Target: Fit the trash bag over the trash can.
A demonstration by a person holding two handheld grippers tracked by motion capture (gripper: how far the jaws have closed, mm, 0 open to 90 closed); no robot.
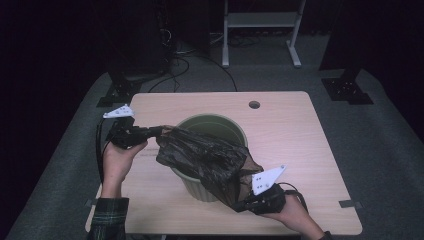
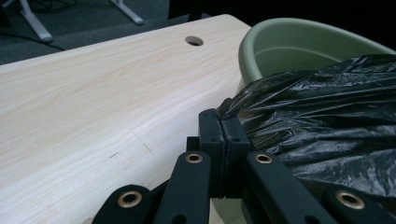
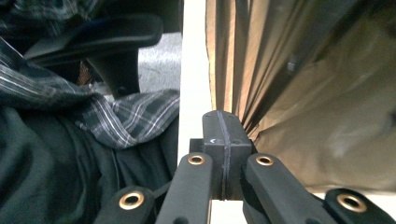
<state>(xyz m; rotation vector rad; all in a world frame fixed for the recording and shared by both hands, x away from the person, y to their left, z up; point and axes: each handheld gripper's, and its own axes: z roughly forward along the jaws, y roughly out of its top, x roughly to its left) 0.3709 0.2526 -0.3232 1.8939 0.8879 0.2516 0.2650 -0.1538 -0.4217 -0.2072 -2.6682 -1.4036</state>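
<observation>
Work in hand was read as lining the bin (image 1: 200, 187) with the bag (image 1: 207, 157).

Bin was seen standing upright near the middle of the table (image 1: 300, 145), mouth up, inside apparently empty where visible in the left gripper view.

Bag was draped across the near part of the rim, stretched from the left side over to the near right, with the far part of the mouth left uncovered. It lay mostly on top of and outside the bin, not pushed inside.

Left gripper (image 1: 159, 131) was held at the left of the rim; its jaws were pressed together on a bunched edge of the bag, as seen in the left gripper view (image 2: 225, 125).

Right gripper (image 1: 239, 207) was held low at the near right, beside the bin wall; its jaws were shut on a fold of the bag too, film seen pulled taut from the tips (image 3: 223, 121).

Judged status: early to midway. Done: bag picked up at two edge points and brought over the bin. Left: mouth to be opened out, hem to be pulled over the whole rim including the far side, body to be pushed down inside.

Whether the bag's mouth was actually open between the two grips could not be told.
</observation>
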